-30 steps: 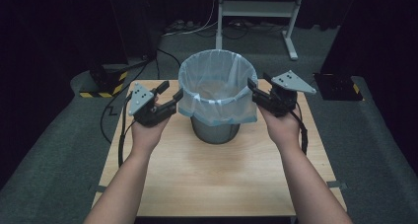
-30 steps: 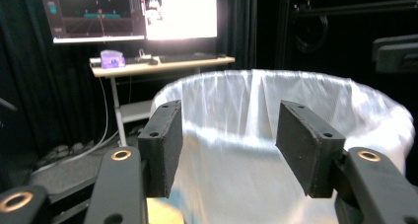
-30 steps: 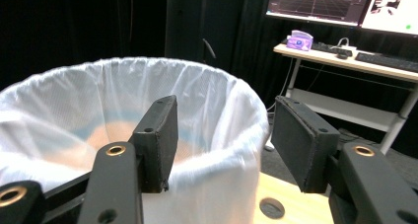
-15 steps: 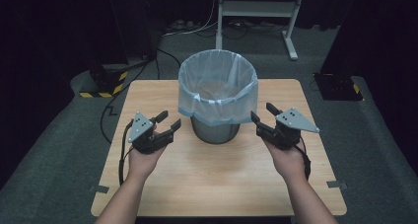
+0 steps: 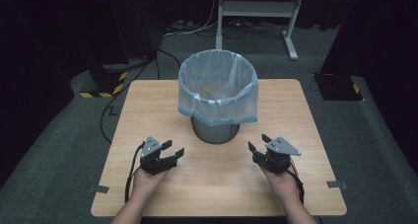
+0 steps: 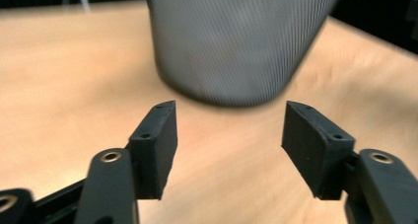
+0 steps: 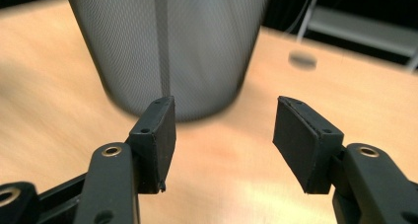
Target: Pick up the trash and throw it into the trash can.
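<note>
Mesh bin (image 5: pixel 215 130) stood mid-bench (image 5: pixel 148 100), pale blue liner bag (image 5: pixel 218 88) folded over its rim. Left tool (image 5: pixel 171 152) sat near the bench's front edge, left of the bin, jaws wide, empty. Right tool (image 5: pixel 258 144) was opposite, right of the bin, jaws likewise wide, gripping nothing. Both were apart from the bin.
</note>
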Demonstrator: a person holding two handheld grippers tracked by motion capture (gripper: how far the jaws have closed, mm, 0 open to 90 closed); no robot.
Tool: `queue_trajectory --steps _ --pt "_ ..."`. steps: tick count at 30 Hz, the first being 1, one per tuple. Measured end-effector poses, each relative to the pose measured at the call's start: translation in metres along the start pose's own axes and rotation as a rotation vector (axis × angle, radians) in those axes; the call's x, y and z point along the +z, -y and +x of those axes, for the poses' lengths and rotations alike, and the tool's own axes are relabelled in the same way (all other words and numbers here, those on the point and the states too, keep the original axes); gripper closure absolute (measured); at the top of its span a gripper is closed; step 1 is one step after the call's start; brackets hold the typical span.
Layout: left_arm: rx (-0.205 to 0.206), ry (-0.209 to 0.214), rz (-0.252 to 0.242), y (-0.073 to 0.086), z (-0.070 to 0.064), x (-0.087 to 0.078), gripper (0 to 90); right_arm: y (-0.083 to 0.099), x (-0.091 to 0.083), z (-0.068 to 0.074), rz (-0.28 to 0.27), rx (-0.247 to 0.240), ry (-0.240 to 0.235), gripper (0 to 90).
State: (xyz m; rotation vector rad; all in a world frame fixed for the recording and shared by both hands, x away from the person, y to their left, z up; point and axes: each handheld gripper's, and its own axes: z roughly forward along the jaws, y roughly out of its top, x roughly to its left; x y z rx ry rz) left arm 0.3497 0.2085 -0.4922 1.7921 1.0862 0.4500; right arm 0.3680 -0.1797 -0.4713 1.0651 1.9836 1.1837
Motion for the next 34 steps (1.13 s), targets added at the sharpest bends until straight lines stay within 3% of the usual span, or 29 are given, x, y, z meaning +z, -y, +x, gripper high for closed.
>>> queue_trajectory --steps 3,9,15,17,18,21,31,34 --pt "0.031 -0.033 0.081 0.015 -0.004 0.006 34.1 0.021 0.007 -0.001 0.065 0.032 -0.011 41.5" --pt "0.073 -0.097 0.196 0.031 -0.009 0.011 29.8 0.042 0.007 0.0 0.177 0.027 -0.014 41.5" --pt "0.083 -0.123 0.215 0.036 -0.012 0.013 25.8 0.053 0.008 -0.003 0.299 0.04 -0.012 38.9" --pt "0.095 -0.134 0.225 0.036 -0.013 0.014 22.3 0.055 0.008 -0.007 0.3 0.066 -0.014 35.9" --pt "0.082 -0.137 0.227 0.036 -0.013 0.015 20.9 0.054 0.008 -0.008 0.309 0.079 -0.023 33.3" --pt "0.085 -0.142 0.232 0.035 -0.014 0.017 17.4 0.055 0.007 -0.007 0.317 0.072 -0.025 29.5" --pt "0.086 -0.14 0.233 0.035 -0.014 0.016 17.5 0.055 0.009 -0.006 0.312 0.079 -0.007 28.1" --pt "0.084 -0.141 0.23 0.036 -0.014 0.016 17.8 0.054 0.009 -0.006 0.33 0.089 -0.002 19.9"
